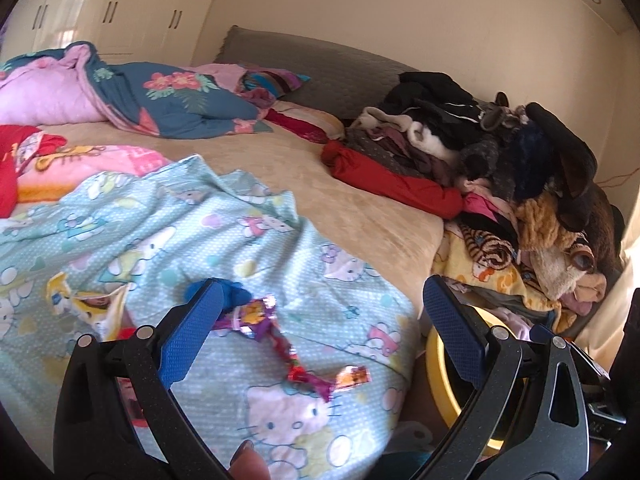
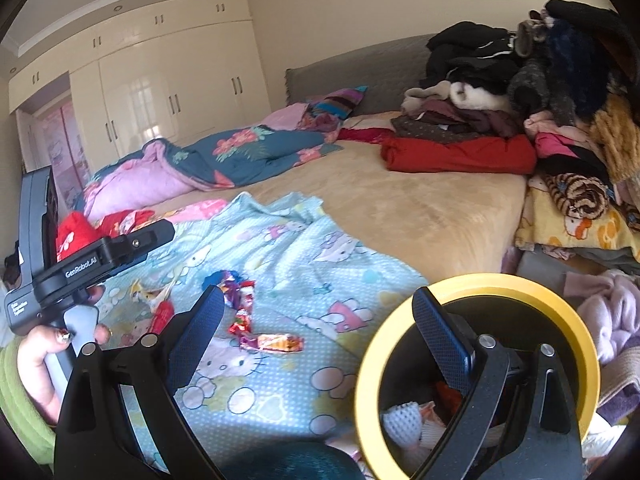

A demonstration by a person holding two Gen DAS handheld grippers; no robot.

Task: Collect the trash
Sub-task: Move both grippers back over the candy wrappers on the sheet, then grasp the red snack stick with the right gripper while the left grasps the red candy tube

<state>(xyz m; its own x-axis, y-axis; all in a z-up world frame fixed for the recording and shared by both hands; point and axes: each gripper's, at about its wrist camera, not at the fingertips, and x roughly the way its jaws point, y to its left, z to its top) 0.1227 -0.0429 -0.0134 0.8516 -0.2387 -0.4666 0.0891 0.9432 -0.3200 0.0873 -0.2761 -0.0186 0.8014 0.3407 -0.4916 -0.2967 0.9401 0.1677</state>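
Note:
Shiny candy wrappers [image 1: 296, 356] lie on a light blue cartoon-cat sheet [image 1: 168, 240] at the near end of the bed; the right wrist view shows them too [image 2: 256, 328]. A blue crumpled piece [image 1: 236, 294] and a yellow-white torn wrapper [image 1: 86, 300] lie beside them. My left gripper [image 1: 320, 312] is open and empty, just above the wrappers. My right gripper [image 2: 320, 320] is open and empty, its right finger over a yellow-rimmed bin [image 2: 372, 364] that holds some trash. The bin also shows in the left wrist view [image 1: 440, 360].
A tall pile of clothes [image 1: 500, 168] fills the right side of the bed. Quilts and pillows [image 1: 160, 96] lie at the far left by a grey headboard [image 1: 320, 64]. White wardrobes [image 2: 172, 92] stand behind. The left gripper's body [image 2: 80, 268] shows in the right wrist view.

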